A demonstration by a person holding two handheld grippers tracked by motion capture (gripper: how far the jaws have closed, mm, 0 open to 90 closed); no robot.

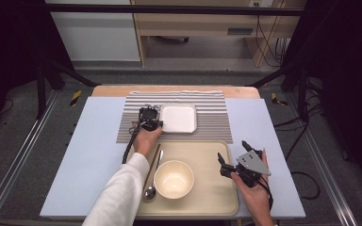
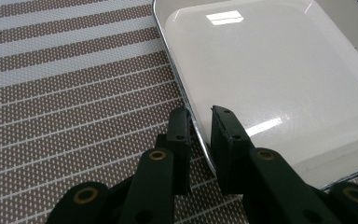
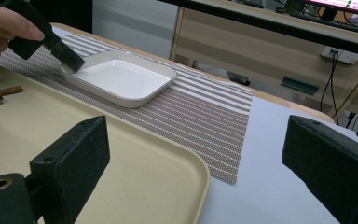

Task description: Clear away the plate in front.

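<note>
- One white square dish (image 1: pixel 178 117), sitting on the mat.
- One striped placemat (image 1: pixel 207 123).
- One beige tray (image 1: pixel 212 188).
- One cream bowl (image 1: pixel 173 179) on the tray.
- One metal spoon (image 1: pixel 150 190) beside the bowl.
- One pair of brown chopsticks (image 1: pixel 152 162) beside the spoon.
- Two hand-held claws: the left claw (image 1: pixel 158 124) and the right claw (image 1: pixel 233 151).
- One table (image 1: pixel 89 155) under it all.

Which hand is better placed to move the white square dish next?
Left. The left tongs already straddle the rim of the white dish on the striped mat. The right tongs stand open, apart from it, above the tray.
</note>
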